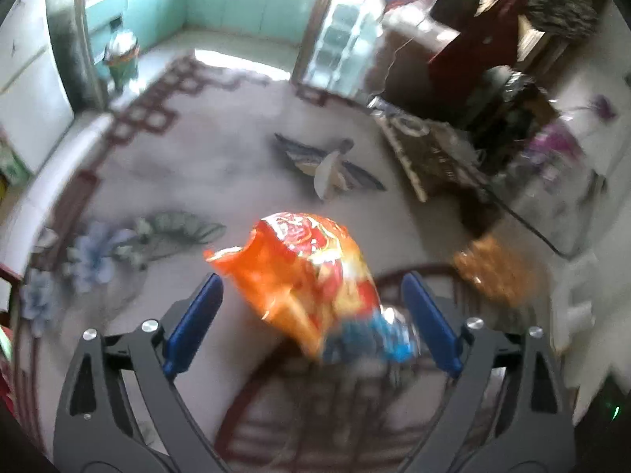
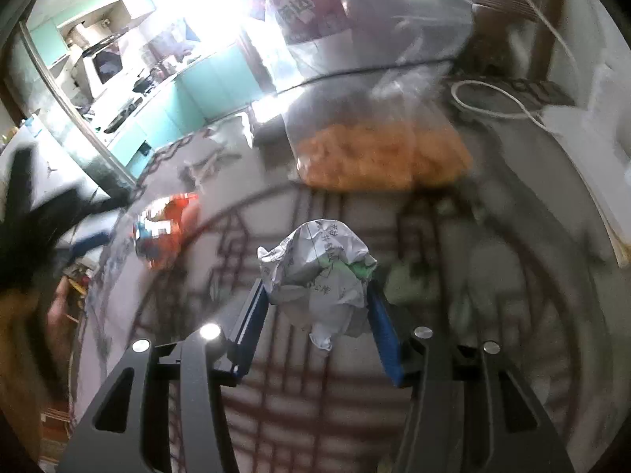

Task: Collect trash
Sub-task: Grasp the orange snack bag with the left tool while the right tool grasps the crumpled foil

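An orange snack bag (image 1: 299,272) with a blue lower end hangs between the blue pads of my left gripper (image 1: 311,276). The jaws stand wide; there is a clear gap on the left side, and the bag's blue end lies close to the right pad (image 1: 430,315). The same bag (image 2: 165,228) shows at the left in the right wrist view. My right gripper (image 2: 315,284) is shut on a crumpled white paper (image 2: 315,272) with printed text and a green patch, both pads against its sides. Everything is motion-blurred.
A clear bag of orange snacks (image 2: 382,153) lies ahead on the glass top, and also shows as a bag (image 1: 493,268) at the right. A large bottle with a red label (image 2: 307,12) stands behind it. White cable (image 2: 493,98) at right. Crumpled white paper (image 1: 329,177) lies on the patterned floor.
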### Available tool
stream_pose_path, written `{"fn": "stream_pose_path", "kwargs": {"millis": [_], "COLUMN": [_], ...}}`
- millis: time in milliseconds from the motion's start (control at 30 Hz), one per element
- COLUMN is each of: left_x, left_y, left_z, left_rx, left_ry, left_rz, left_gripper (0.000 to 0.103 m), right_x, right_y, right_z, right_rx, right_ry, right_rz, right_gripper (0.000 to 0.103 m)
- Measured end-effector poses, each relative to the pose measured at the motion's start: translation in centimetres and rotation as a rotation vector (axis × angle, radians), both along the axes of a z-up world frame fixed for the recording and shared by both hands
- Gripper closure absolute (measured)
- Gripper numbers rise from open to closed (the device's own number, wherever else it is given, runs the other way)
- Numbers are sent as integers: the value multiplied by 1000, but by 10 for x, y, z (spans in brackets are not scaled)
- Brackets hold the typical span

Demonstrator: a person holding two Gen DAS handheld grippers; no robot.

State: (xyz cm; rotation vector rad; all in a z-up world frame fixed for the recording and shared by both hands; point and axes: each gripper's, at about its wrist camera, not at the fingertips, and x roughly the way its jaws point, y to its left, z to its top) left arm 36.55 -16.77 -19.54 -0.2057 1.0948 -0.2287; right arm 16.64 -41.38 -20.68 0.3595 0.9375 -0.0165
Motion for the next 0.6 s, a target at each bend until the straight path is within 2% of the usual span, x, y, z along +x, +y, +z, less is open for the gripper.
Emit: {"fn": "stream_pose_path", "kwargs": {"millis": [133,200,300,433,600], "left_x": [16,14,-3,-51,-108], "left_y": [-12,-10,-10,-2,10], "left_z": [-32,-41,-29,6,40], "left_rx": [2,-26,10,110,177], "left_ry": [96,126,78,-45,-91], "left_rz": [-10,-7,-65,-143,-219], "left_gripper": [14,39,50,51,51], "right_x": [-10,-15,-23,-30,-53], "right_y": [18,23,27,42,64], "right_z": [-2,-1,12,24,34], "right_rx": [-44,-34,-28,-30,-44], "right_ry": [15,15,-14,-32,-9], "right_rz": [55,59,48,52,51], "right_gripper": [53,53,53,53,53]}}
